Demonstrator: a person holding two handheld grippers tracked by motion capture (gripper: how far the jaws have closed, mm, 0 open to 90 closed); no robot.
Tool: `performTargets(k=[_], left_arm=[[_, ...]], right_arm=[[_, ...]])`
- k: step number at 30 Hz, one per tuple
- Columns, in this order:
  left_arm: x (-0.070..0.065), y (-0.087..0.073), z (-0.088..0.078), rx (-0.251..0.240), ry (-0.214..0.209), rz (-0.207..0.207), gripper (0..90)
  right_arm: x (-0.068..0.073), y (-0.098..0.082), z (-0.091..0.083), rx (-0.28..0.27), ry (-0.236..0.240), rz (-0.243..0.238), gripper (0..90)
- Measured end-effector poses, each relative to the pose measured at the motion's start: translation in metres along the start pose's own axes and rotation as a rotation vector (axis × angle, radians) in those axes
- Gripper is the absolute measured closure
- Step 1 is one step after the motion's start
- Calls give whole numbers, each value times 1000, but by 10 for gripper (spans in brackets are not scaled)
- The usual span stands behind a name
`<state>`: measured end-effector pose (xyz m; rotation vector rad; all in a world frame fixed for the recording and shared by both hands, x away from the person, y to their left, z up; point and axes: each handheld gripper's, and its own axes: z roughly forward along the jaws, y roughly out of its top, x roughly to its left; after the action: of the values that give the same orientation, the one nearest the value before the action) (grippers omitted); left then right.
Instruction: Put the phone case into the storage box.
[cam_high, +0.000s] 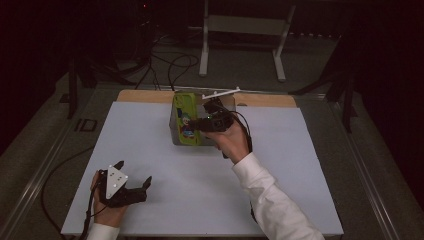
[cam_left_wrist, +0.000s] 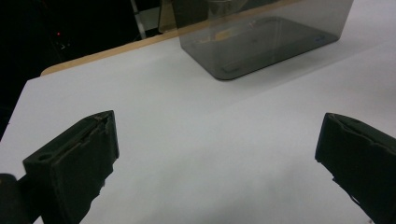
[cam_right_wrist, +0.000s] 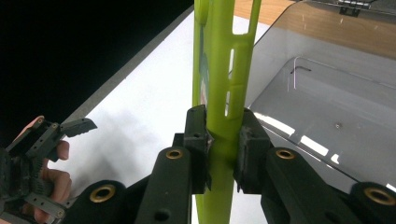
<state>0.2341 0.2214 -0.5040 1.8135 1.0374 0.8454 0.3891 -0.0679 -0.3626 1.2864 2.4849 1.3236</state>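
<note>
A lime-green flat case with a cartoon print stands on edge over the left side of a smoked clear box at the table's far middle. My right gripper is shut on it; in the right gripper view both pads pinch the green edge, with the box's open inside to the right. My left gripper rests near the front left of the white table, open, with nothing between its fingers. The box lies ahead of it in the left gripper view.
A white hinged lid part sticks up behind the box. The table's wooden back edge runs behind it. A white stand and cables lie on the dark floor beyond. The white surface spreads wide on both sides.
</note>
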Motion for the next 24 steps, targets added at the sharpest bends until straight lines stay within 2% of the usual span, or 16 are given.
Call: performTargets(k=[12, 24], left_arm=[[0, 0, 0, -1, -2, -1, 1], [-2, 0, 0, 0, -4, 2, 1]], right_arm=[[-11, 14, 1, 42, -22, 16, 779], [-16, 23, 1, 69, -24, 29, 779]])
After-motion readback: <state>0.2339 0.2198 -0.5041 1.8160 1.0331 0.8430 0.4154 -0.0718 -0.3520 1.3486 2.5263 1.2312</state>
